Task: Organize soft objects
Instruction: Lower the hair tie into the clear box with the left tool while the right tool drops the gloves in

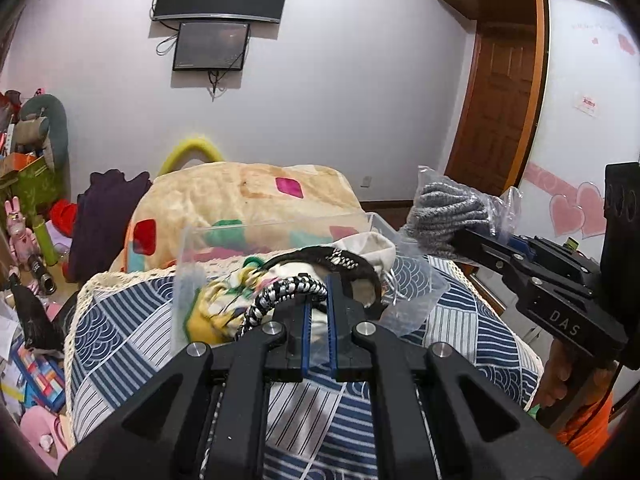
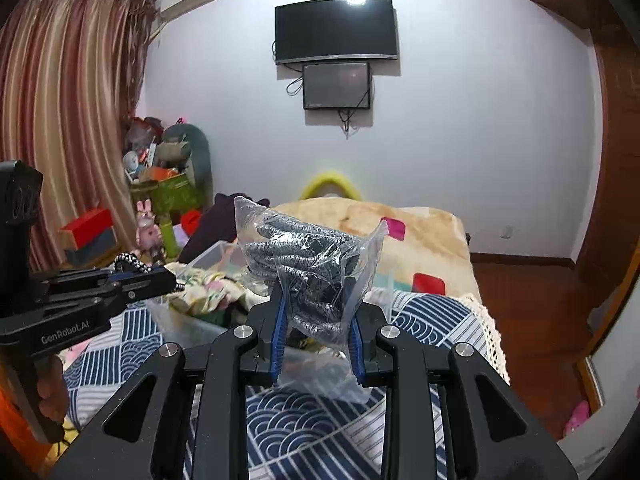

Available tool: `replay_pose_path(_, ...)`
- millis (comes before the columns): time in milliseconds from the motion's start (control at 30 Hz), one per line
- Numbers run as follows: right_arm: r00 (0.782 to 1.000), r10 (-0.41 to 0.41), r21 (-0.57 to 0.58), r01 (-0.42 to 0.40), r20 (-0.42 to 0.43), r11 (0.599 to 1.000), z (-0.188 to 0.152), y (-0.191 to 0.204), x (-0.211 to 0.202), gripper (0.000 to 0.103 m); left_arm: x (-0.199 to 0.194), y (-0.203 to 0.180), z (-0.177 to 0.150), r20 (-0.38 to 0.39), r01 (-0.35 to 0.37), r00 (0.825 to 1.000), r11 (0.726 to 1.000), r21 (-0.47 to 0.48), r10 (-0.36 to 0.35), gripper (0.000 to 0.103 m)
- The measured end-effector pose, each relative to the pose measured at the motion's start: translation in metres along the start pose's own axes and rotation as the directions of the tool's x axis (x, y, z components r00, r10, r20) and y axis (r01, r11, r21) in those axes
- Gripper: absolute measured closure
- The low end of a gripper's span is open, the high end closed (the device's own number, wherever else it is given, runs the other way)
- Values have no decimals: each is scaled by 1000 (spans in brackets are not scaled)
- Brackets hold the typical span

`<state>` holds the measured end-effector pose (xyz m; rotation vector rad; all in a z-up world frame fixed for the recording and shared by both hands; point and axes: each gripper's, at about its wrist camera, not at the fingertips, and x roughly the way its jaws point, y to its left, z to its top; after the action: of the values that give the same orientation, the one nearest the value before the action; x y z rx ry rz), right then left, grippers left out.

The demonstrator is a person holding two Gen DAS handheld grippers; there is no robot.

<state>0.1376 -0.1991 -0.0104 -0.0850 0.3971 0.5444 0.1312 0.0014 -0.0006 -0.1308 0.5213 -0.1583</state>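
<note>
My left gripper (image 1: 319, 280) is shut on a black-and-white braided cord (image 1: 280, 296), over a clear plastic box (image 1: 188, 264) of soft cloth items on the bed. In the right wrist view the left gripper (image 2: 168, 278) holds the cord (image 2: 128, 261) at the box's left side. My right gripper (image 2: 316, 308) is shut on a clear plastic bag of grey knitted fabric (image 2: 308, 260), held above the box (image 2: 208, 258). The left wrist view shows that bag (image 1: 452, 208) and the right gripper (image 1: 460, 240) at the right, above the bed.
A blue-and-white patterned quilt (image 1: 120, 340) covers the bed. A cream blanket with coloured patches (image 1: 240, 196) is piled behind the box. Toys and boxes clutter the floor at left (image 1: 32, 184). A wooden door (image 1: 500, 112) and wardrobe stand at right.
</note>
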Motion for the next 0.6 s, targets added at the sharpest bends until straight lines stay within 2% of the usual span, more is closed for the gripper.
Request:
replay_pose_path(167,1000,-7,25,7,-7,1000,-1,-6,10,79,19,-4,7,-31,35,999,999,2,-35,97)
replay_pose_path(400,998,-3,53,6,-65,999,-12,-15,30,79,53,-13,7,-103,30,994,998,48,-24,97)
replay_pose_path(600,993,12,57,-5,-113,998,-19,-16,43,79,82,-15,5,-181,53,983,997,49,-43,97)
